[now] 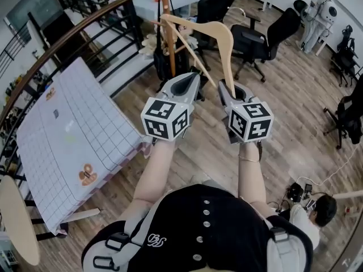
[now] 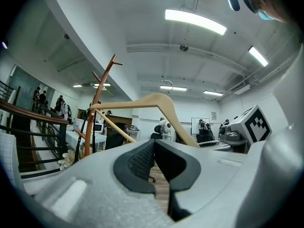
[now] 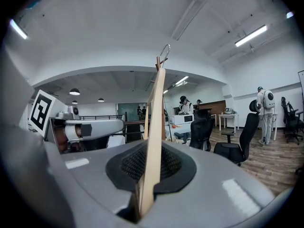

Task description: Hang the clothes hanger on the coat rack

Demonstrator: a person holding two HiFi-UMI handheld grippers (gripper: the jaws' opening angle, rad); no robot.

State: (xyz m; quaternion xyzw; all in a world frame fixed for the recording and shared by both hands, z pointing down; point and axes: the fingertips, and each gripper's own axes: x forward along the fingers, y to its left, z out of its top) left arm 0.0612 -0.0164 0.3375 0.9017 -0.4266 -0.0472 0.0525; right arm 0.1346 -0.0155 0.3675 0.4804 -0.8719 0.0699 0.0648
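Gripping one shoulder end of the wooden clothes hanger [image 1: 229, 55], the right claw [image 1: 227, 89] has its jaws closed onto the thin wood. In the right gripper view the hanger [image 3: 154, 127] stands edge-on between the dark pads of the right claw [image 3: 149, 175], pinched from both sides, and its metal hook [image 3: 165, 51] shows at the top.

From that grip the hanger reaches away from the person and upward, held in the air. Its far shoulder and lower bar lie across the pole of the wooden coat rack [image 1: 168, 33] in the head view. In the left gripper view the hanger [image 2: 156, 99] has its far tip right at the rack [image 2: 95, 113], below the rack's upper pegs — whether wood touches wood there cannot be told.

The left claw [image 1: 190, 81] is held beside the right one, apart from the hanger. In the left gripper view the left claw [image 2: 154, 160] has its jaws drawn together to a thin slit, and only the floor shows through it — nothing is between the pads.

To the person's left stands a tabletop [image 1: 85, 123] under a checked cloth, alongside a dark railing [image 1: 68, 35] with a wooden handrail. Black office chairs [image 1: 261, 38] stand on the wood floor beyond the rack, and a person [image 1: 315, 208] sits low at the right.
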